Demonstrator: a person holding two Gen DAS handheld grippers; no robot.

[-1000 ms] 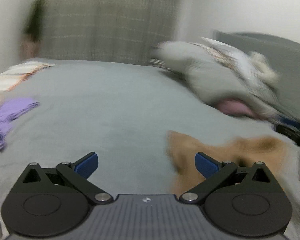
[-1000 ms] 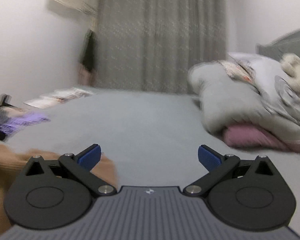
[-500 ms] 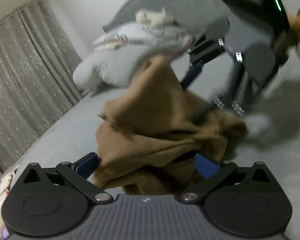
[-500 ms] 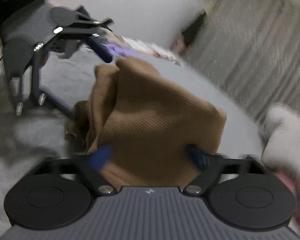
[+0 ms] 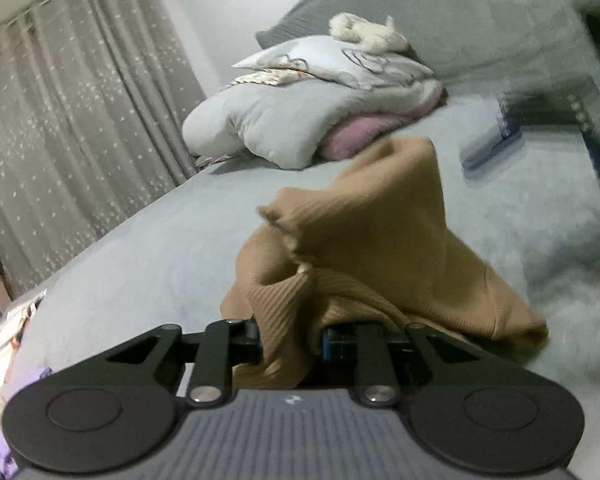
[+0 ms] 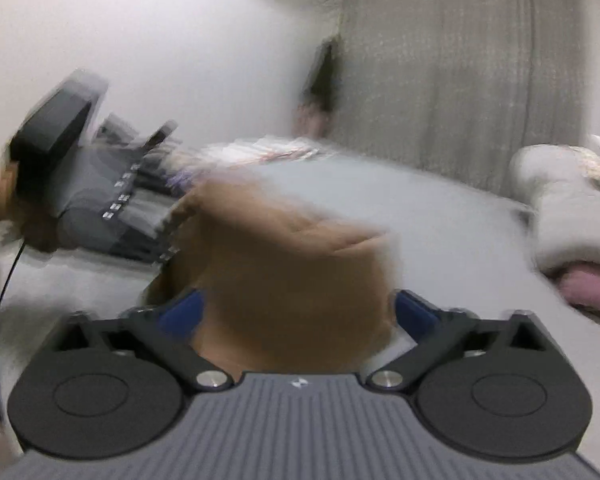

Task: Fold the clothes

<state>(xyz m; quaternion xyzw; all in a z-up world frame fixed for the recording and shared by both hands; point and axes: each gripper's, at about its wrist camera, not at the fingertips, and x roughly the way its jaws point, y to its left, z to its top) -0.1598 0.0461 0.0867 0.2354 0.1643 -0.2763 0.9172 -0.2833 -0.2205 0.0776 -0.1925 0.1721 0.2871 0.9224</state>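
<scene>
Bedroom: bed [image 5: 148,264], duvet [image 5: 276,120] (pillows piled), curtains [image 5: 72,128].

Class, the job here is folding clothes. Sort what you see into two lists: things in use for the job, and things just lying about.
In use:
brown sweater
left tongs, closed on the sweater
right tongs, open around the sweater
grey bed, the work surface

Lying about:
grey duvet
pink pillow
purple cloth
curtain

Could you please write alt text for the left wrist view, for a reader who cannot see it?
The left gripper is shut on a bunched brown sweater lying on a grey bed. Behind it are piled grey and pink bedding and a grey curtain.
</scene>
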